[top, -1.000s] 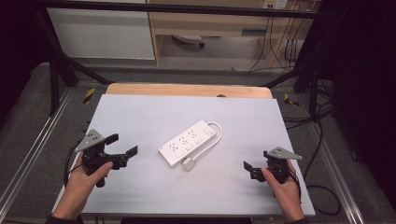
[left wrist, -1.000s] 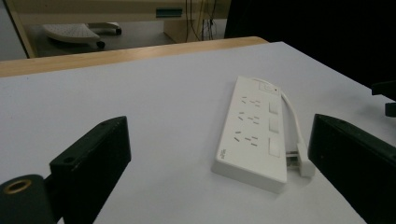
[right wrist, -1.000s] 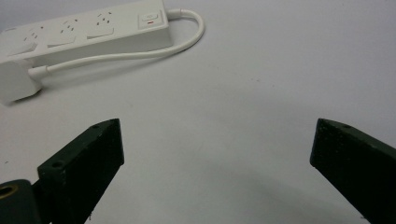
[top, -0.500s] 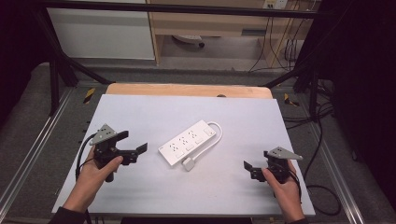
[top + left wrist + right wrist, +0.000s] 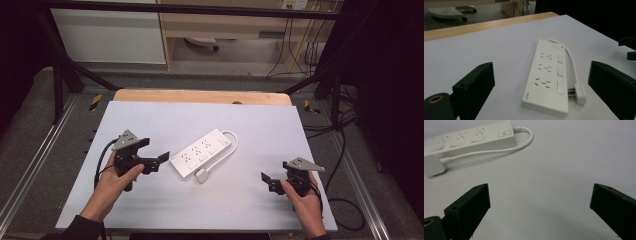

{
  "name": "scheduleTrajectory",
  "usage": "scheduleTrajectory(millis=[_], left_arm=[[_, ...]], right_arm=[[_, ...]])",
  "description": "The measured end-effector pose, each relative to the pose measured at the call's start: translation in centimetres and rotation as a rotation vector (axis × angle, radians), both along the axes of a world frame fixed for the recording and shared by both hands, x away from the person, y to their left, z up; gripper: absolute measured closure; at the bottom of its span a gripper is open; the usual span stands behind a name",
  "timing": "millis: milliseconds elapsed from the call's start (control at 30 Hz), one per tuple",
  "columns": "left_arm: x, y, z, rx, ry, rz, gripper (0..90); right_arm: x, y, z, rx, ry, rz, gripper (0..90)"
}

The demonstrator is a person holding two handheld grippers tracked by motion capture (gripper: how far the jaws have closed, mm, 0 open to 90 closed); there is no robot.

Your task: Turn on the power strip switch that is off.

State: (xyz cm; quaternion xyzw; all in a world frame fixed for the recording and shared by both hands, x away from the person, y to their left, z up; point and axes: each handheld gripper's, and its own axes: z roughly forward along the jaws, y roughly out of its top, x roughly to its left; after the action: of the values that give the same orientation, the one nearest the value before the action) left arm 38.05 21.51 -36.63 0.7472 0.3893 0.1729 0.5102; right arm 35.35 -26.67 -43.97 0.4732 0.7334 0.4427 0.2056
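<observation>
At the middle of the white table (image 5: 150, 120), a white power strip (image 5: 202, 152) lies flat and diagonal, its cord (image 5: 231, 145) looping back to a plug (image 5: 201, 176) at its near side. We hold our left gripper (image 5: 162, 159) just beside the strip's end at nine o'clock, jaws wide; our right gripper (image 5: 266, 181) waits well apart at four o'clock, jaws wide, gripping nothing

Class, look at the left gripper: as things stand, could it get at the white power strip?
Probably yes: the left gripper is open, aimed at the power strip, with bare table between them.
</observation>
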Motion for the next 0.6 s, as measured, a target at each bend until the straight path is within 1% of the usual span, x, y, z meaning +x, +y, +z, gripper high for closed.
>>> scheduleTrajectory(millis=[200, 467, 600], left_arm=[[0.3, -0.7, -0.2, -0.001, 0.003, -0.013, 6.7], [0.9, -1.9, -0.7, 0.014, 0.016, -0.032, 6.9], [1.1, -2.4, -0.9, 0.018, 0.023, -0.037, 7.0]], right_arm=[[0.0, 0.0, 0.0, -0.002, -0.001, 0.002, 3.3], [0.0, 0.0, 0.0, 0.004, 0.003, -0.002, 3.3], [0.1, 0.0, 0.0, -0.001, 0.000, 0.003, 3.3]])
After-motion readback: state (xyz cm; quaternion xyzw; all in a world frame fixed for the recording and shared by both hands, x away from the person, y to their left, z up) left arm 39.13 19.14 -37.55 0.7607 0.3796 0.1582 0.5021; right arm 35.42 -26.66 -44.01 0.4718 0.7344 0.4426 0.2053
